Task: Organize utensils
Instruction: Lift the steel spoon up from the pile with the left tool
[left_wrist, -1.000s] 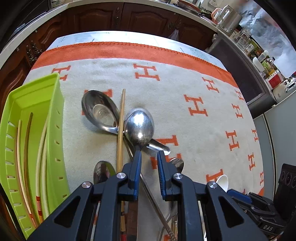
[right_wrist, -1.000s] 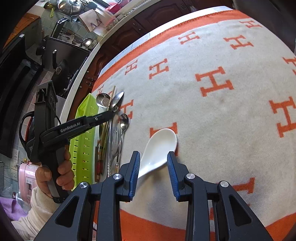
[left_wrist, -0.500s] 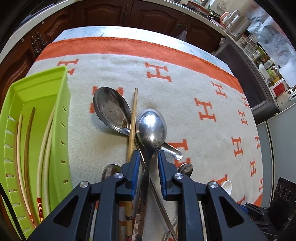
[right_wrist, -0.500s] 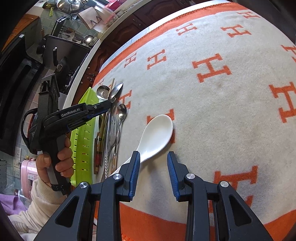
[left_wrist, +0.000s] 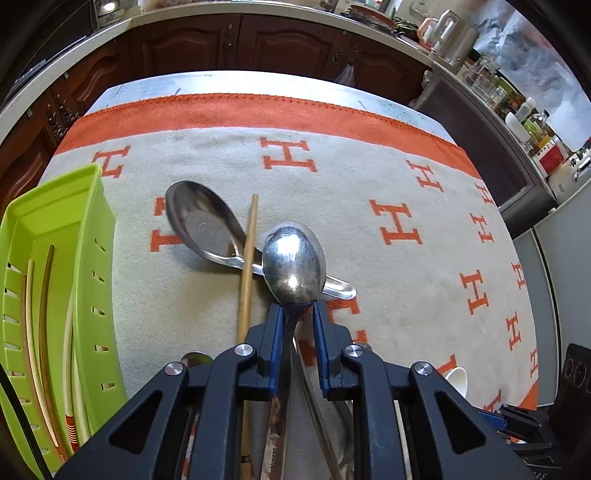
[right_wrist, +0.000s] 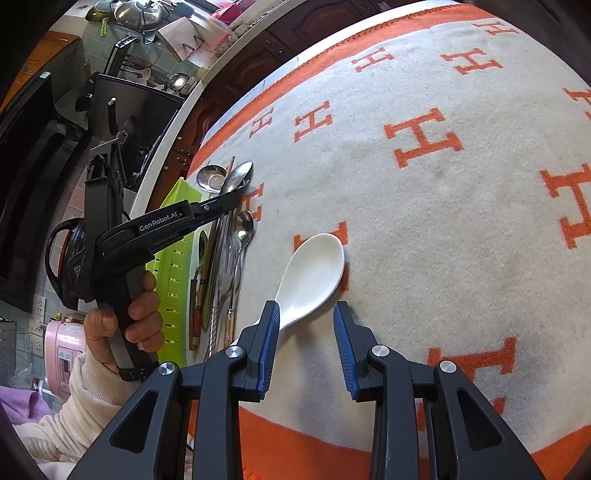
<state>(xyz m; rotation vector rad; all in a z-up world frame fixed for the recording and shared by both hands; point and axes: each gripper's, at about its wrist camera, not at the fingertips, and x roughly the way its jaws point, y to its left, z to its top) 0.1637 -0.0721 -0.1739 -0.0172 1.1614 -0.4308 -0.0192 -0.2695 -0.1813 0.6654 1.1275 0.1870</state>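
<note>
Tabletop (left_wrist: 369, 122) carried a cream blanket with orange H marks and an orange border. Lime-green slotted tray (left_wrist: 55, 295) sat along its left edge, several chopsticks already lying lengthwise inside.

Just beside the tray, a loose cluster of utensils lay on the cloth, handles mostly toward the near edge: a broad steel serving spoon (left_wrist: 203, 225), bowl up, a single wooden chopstick (left_wrist: 248, 266) crossing its handle, and smaller spoons and what looked like a fork, partly hidden under the tool.

Left hand-held gripper (left_wrist: 297, 332) pointed steeply down over this cluster. Its jaws were closing, nearly together, on the neck of a steel tablespoon (left_wrist: 293, 260). The left pad looked to be touching the neck; a sliver of gap showed at the right pad. The spoon's long axis ran straight along the tool's line, the polished, convex back of its bowl up and just ahead of the fingertips, handle passing back underneath. The tray lay to this tool's left, so the left hand was the nearer one for the transfer.

Right hand-held gripper (right_wrist: 304, 332) hovered partly spread and holding nothing, well apart toward the near edge. A white ceramic soup spoon (right_wrist: 312, 273) lay on the cloth, its bowl ahead of the pads and its handle running diagonally behind the left finger (right_wrist: 267, 343).
</note>
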